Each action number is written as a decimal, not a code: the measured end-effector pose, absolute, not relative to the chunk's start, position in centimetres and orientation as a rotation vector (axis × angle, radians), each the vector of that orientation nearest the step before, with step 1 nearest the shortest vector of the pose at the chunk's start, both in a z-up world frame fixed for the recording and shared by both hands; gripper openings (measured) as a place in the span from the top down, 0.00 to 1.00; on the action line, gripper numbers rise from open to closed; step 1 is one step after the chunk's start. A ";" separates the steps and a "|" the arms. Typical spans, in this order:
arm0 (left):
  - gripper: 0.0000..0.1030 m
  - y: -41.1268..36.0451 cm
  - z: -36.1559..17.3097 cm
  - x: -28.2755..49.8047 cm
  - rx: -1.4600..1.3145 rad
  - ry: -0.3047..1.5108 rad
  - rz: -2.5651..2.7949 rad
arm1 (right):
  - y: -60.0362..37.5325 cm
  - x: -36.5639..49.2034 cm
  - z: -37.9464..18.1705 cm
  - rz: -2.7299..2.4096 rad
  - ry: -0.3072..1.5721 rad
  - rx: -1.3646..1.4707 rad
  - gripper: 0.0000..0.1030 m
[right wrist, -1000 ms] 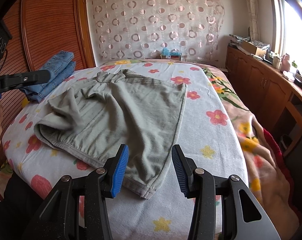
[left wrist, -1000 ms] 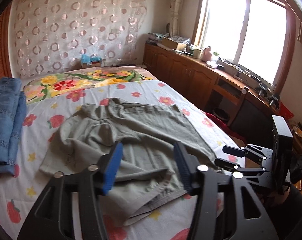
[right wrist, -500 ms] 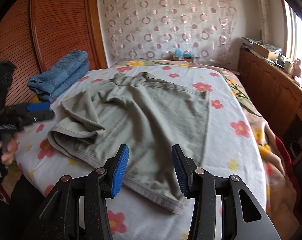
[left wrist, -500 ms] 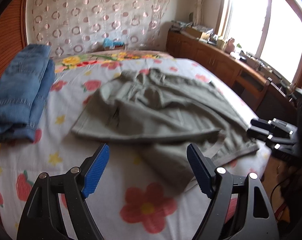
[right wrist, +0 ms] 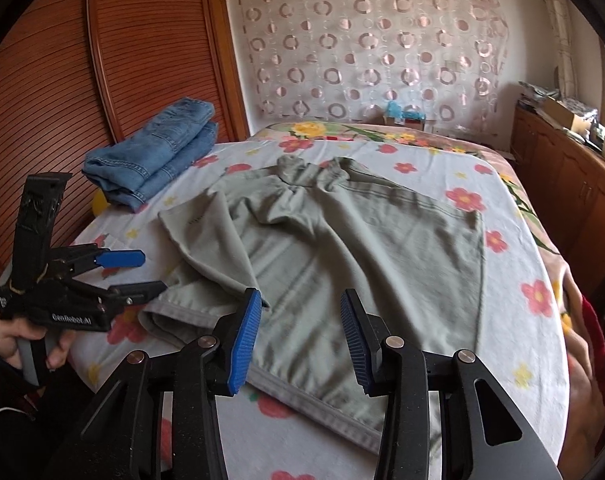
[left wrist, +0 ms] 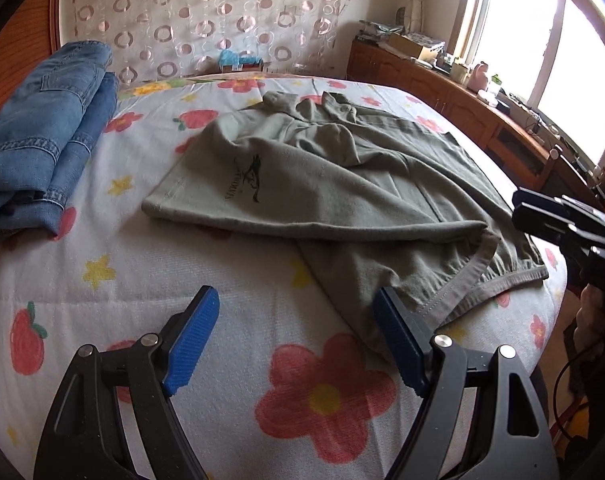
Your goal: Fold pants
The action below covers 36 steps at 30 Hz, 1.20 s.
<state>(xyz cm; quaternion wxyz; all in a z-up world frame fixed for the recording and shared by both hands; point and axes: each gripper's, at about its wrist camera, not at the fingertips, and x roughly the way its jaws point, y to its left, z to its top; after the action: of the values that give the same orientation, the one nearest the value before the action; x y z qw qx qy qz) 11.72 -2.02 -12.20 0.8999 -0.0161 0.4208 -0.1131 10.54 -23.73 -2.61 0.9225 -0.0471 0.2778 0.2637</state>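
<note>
A dark printed logo with a line of lettering is showing on the near-left fold of the grey-green pants [left wrist: 342,184]; the word is lying sideways and cannot be made out for certain. White lettering reading "GenRobot.AI" is showing on the body of the left gripper [right wrist: 132,276] in the right wrist view.

A hand [right wrist: 26,336] in a dark sleeve is gripping that tool's handle at the near left corner of the bed, its jaws pointing right toward the pants' hem. They have just been opening and are standing wide, with nothing between them; in its own view the left gripper [left wrist: 298,332] is hanging over bare sheet, its right finger just beside the hem. The right gripper [right wrist: 298,332] is hovering over the near edge of the pants with its jaws partly apart, having just been closing a little, and its pads are not pressing the cloth.

The pants are lying rumpled across the middle of a flowered bed sheet [right wrist: 514,264]. Folded blue jeans [right wrist: 158,152] are resting at the far left, against a slatted wooden panel [right wrist: 102,80]. A circle-patterned curtain [right wrist: 366,40] is hanging on the far wall, and wooden cabinets [left wrist: 442,96] are running under a bright window on the right.
</note>
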 end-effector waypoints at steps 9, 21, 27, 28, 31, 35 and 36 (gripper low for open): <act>0.15 -2.5 -12.6 11.3 0.022 0.840 -0.214 | -23.3 12.5 -3.9 0.571 0.620 -0.107 0.59; 0.15 -1.4 -12.3 10.3 -0.018 0.814 -0.205 | -21.2 15.9 -4.2 0.640 0.712 -0.099 0.89; 0.15 -1.4 -11.1 9.7 -0.044 0.771 -0.219 | -21.7 14.0 -1.9 0.636 0.582 -0.097 0.95; 0.15 -1.5 -10.6 9.7 -0.050 0.764 -0.225 | -21.8 13.6 -1.3 0.630 0.558 -0.105 0.95; 0.15 -1.9 -9.7 9.6 -0.063 0.753 -0.246 | -22.6 12.9 0.0 0.606 0.506 -0.112 0.95; 0.15 -2.5 -8.6 9.8 -0.072 0.727 -0.267 | -24.2 11.9 0.8 0.571 0.460 -0.109 0.95; 0.15 -2.7 -8.4 9.8 -0.071 0.723 -0.271 | -24.4 11.5 0.8 0.563 0.450 -0.107 0.95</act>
<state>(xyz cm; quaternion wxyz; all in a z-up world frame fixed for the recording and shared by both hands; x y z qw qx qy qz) 9.80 -2.73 -8.38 0.9258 -0.0344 0.3523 -0.1323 11.54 -24.38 0.78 0.9343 -0.0523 0.2202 0.2753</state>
